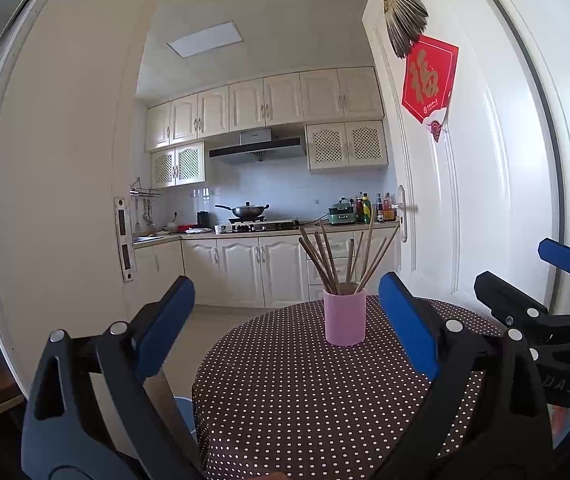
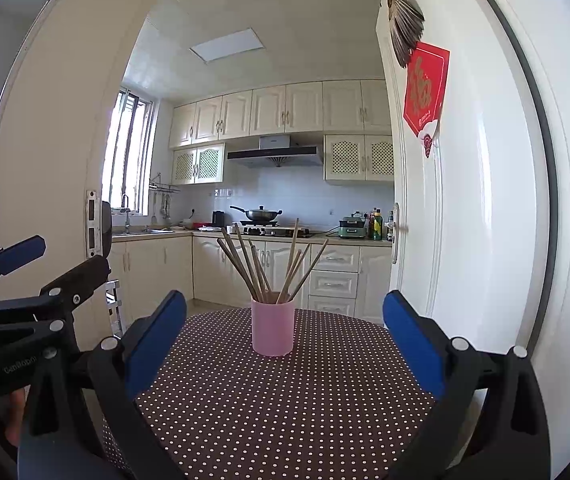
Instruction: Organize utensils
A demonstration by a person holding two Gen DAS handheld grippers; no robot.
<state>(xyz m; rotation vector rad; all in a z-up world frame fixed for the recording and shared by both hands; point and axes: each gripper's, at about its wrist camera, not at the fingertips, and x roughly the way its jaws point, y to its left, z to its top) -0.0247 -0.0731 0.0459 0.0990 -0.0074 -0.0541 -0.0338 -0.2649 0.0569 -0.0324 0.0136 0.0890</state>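
2 wrist views — shared table (image 1: 285, 392)

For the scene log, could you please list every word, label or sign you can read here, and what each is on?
"福": gold character on the red hanging on the white door.
"DAS": partial lettering on the right hand-held gripper.
Body lettering on the left hand-held gripper: too blurred.
Small print beneath the character, and bottle labels on the counter: too small.

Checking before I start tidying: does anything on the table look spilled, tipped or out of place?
Nothing stands out. The pink cup stands upright on the dotted tablecloth, chopsticks fanned inside it, none fallen out.
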